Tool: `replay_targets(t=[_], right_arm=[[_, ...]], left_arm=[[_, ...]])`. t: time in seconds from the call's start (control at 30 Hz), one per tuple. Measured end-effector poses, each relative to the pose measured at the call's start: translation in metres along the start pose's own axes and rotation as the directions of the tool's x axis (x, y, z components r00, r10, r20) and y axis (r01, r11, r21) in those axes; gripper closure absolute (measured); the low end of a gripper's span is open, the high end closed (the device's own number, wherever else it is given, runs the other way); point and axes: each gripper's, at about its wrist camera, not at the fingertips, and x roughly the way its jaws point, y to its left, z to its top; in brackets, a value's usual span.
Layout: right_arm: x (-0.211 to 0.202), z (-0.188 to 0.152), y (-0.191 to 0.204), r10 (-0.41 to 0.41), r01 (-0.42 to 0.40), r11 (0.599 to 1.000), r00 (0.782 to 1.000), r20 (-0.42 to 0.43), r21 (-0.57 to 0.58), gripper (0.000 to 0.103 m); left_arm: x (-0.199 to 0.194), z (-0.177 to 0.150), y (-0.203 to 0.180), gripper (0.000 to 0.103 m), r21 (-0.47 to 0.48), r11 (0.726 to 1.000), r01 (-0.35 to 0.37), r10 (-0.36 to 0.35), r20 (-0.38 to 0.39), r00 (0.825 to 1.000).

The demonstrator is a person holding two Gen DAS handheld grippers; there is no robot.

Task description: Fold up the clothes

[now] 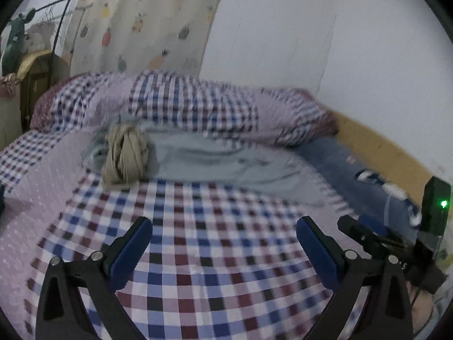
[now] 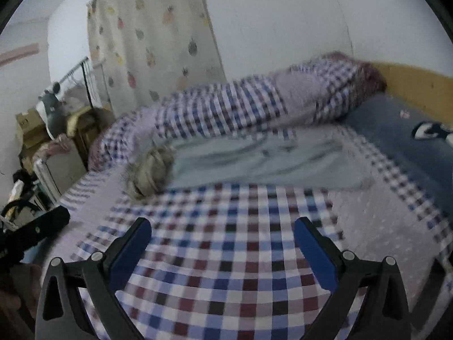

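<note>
Both tools stood with jaws wide apart and empty: the left gripper (image 1: 223, 226) and right gripper (image 2: 222, 226) hovered over the checked bedsheet (image 1: 198, 255). Farther off, toward 12 o'clock, lay the pale grey garment (image 1: 226, 161), a beige twisted bundle (image 1: 126, 155) at its 9 o'clock. Both looked soft, light and limp; an edge or corner seemed the best hold.

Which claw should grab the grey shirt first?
Probably the left claw. Both claws are open and empty over the checked sheet, but the grey shirt looks slightly nearer and more centred ahead of it than ahead of the right claw.
</note>
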Motion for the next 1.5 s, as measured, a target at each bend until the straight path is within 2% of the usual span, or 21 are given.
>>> replay_targets(t=[0.17, 0.3, 0.43, 0.5, 0.6, 0.77, 1.0, 1.27, 1.5], right_arm=[[0.075, -0.035, -0.01, -0.034, 0.031, 0.998, 0.997, -0.072, -0.048, 0.0], [0.122, -0.056, -0.024, -0.045, 0.044, 0.999, 0.99, -0.133, -0.005, 0.0], [0.146, -0.065, -0.034, -0.045, 0.052, 0.998, 0.982, -0.185, 0.03, 0.0], [0.154, -0.067, -0.036, -0.052, 0.059, 0.998, 0.978, -0.204, 0.031, 0.0], [0.165, -0.073, -0.037, -0.058, 0.067, 0.997, 0.968, -0.244, 0.03, 0.0], [0.179, -0.084, -0.031, -0.063, 0.062, 0.998, 0.952, -0.299, -0.015, 0.0], [0.193, -0.095, -0.028, -0.077, 0.068, 0.997, 0.932, -0.355, -0.038, 0.0], [0.198, -0.101, -0.025, -0.099, 0.084, 0.995, 0.926, -0.364, -0.057, 0.0], [0.201, -0.103, -0.025, -0.103, 0.088, 0.994, 0.925, -0.365, -0.057, 0.0]], left_arm=[[0.064, -0.03, 0.013, 0.0, 0.012, 0.998, -0.059, 0.059, -0.044, 0.997], [0.103, -0.048, 0.028, 0.0, 0.008, 0.995, -0.095, 0.095, -0.066, 0.993], [0.128, -0.058, 0.042, 0.0, 0.001, 0.993, -0.116, 0.115, -0.099, 0.988], [0.14, -0.061, 0.046, 0.0, 0.005, 0.993, -0.12, 0.12, -0.134, 0.984], [0.151, -0.066, 0.044, 0.0, 0.047, 0.989, -0.139, 0.144, -0.141, 0.979], [0.176, -0.075, 0.049, 0.0, 0.055, 0.985, -0.16, 0.169, -0.243, 0.955], [0.193, -0.088, 0.048, 0.0, 0.085, 0.976, -0.201, 0.218, -0.313, 0.924], [0.195, -0.095, 0.043, 0.0, 0.133, 0.963, -0.234, 0.264, -0.309, 0.913], [0.194, -0.096, 0.044, 0.0, 0.135, 0.963, -0.233, 0.264, -0.313, 0.912]])
